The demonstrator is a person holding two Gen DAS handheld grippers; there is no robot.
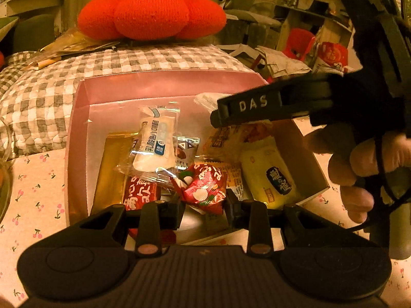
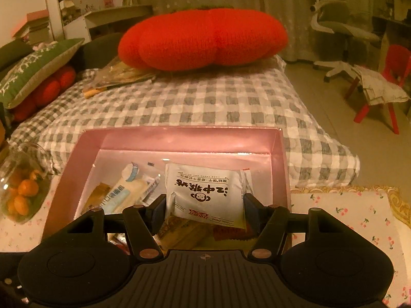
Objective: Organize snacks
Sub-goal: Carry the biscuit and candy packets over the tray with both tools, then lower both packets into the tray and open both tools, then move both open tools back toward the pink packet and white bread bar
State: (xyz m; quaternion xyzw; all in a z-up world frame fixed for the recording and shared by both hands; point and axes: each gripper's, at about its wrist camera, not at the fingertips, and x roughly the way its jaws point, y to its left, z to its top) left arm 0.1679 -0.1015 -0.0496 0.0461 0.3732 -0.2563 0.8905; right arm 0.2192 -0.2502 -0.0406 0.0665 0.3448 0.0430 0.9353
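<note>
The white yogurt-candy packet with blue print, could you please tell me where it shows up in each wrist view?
Left wrist view: the white packet with blue print lies in the middle of the picture, inside the pink box, leaning on a gold bar.
Right wrist view: the same packet sits lower left, in the box's left half, left of the large white biscuit packet.
Shared landmark: the red cushion behind the box.

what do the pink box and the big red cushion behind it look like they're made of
Pink box: likely thin cardboard with a satiny pink finish; its flat folded walls catch a soft sheen. Red cushion: knitted yarn over soft stuffing, judging by the fine ribbed texture and puffy lobes.
</note>
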